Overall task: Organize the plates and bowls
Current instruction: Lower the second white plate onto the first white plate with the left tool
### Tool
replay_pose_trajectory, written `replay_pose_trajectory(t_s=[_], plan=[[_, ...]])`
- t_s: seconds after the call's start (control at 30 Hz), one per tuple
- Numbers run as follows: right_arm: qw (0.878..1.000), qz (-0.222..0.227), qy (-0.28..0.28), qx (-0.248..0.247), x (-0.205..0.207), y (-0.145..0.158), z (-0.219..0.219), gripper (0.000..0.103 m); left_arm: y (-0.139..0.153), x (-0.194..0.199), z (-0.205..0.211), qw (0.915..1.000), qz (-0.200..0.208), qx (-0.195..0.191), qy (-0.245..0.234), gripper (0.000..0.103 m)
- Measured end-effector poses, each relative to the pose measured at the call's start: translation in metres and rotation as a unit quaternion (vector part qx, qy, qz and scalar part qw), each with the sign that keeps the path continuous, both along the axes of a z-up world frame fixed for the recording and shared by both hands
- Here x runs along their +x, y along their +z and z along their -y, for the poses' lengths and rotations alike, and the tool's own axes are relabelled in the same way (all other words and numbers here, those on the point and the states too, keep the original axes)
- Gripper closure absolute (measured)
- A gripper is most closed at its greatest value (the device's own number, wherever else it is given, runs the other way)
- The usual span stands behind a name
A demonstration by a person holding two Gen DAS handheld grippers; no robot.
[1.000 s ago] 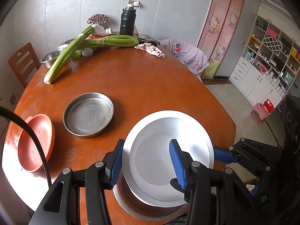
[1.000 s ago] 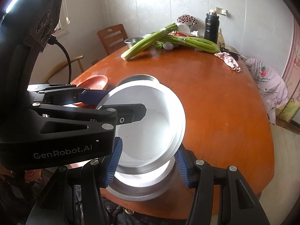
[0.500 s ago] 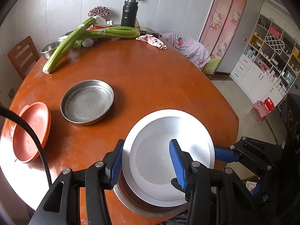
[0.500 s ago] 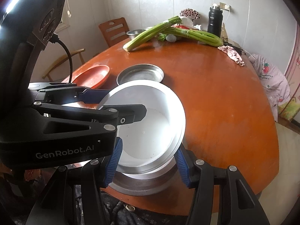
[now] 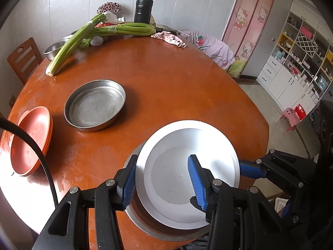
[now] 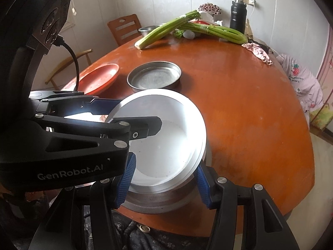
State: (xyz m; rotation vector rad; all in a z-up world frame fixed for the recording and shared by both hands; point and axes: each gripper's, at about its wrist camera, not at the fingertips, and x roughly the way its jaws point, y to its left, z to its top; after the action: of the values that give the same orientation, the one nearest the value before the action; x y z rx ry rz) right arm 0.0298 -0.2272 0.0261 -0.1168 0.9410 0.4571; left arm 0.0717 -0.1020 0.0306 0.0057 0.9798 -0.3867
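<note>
White plate (image 5: 187, 173), orange-brown table (image 5: 166, 87), green celery (image 5: 124, 29)

Orange round table (image 5: 166, 87) bears metal pan (image 5: 95, 104), red plates (image 5: 31, 139) (stacked), celery (image 5: 70, 43).

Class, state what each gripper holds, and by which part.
Both hold the round white metal pan: left gripper across its left rim, right gripper across its right rim.

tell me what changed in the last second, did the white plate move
Both grippers, the left and the right, lowered the white plate closer to the steel dish beneath it. Neither grip changed. The steel pan, red plates and celery stayed put.
</note>
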Motion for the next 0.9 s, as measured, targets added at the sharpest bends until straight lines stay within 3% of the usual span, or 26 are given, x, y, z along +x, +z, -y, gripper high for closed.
replay_pose_trajectory(t_s=[0.9], plan=[[1.0,0.013,-0.017,-0.008,-0.001,-0.0018,0.0084,0.045,-0.0096,0.0035,0.0041,0.9999,-0.01,0.012,-0.002,0.055]])
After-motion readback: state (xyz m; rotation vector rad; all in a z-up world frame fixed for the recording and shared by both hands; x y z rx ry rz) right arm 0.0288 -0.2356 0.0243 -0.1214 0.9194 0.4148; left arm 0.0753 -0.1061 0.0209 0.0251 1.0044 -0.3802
